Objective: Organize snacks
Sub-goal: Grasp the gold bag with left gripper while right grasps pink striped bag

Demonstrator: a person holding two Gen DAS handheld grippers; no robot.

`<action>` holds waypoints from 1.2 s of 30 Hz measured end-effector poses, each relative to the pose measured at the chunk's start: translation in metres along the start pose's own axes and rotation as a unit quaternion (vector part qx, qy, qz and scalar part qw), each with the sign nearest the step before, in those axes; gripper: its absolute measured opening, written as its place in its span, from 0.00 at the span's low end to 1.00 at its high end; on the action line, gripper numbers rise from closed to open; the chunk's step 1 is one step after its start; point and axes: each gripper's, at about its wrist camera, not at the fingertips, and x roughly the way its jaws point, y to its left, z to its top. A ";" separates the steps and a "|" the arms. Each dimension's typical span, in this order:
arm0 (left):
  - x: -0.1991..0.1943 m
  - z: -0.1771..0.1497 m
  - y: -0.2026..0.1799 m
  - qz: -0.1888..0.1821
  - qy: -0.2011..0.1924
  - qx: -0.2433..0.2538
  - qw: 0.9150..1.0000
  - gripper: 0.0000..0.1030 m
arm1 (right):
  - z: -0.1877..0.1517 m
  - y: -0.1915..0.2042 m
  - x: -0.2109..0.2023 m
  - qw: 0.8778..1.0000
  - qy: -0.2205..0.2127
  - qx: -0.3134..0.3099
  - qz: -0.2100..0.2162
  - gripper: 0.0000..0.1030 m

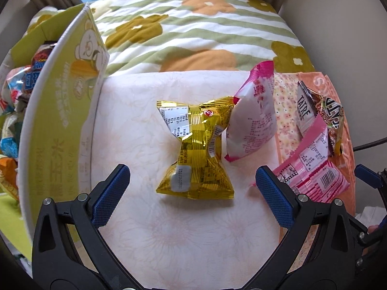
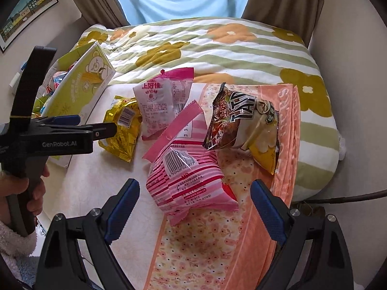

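On the bed, left tongs (image 1: pixel 192 183) gape apart over the gold packet (image 1: pixel 196 149); right tongs (image 2: pixel 194 197) gape apart around the striped pink packet (image 2: pixel 188 181), pads clear.

Gold snack packet (image 1: pixel 197 149) lying flat, pale pink packet (image 1: pixel 252 118) touching it, striped pink packet (image 2: pixel 191 181), green box (image 1: pixel 60 125)

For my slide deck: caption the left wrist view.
Open left gripper poised over a gold snack packet, green box alongside.

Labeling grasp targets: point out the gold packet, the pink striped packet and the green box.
gold packet (image 1: pixel 198 149), left wrist view, on its pinched middle.
pink striped packet (image 2: pixel 191 183), right wrist view, on its printed front.
green box (image 1: pixel 60 130), left wrist view, on its side wall.
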 end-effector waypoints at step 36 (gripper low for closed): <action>0.025 -0.017 0.026 -0.012 0.048 -0.018 0.999 0.53 | 0.014 0.002 0.065 0.994 0.073 0.005 0.078 0.70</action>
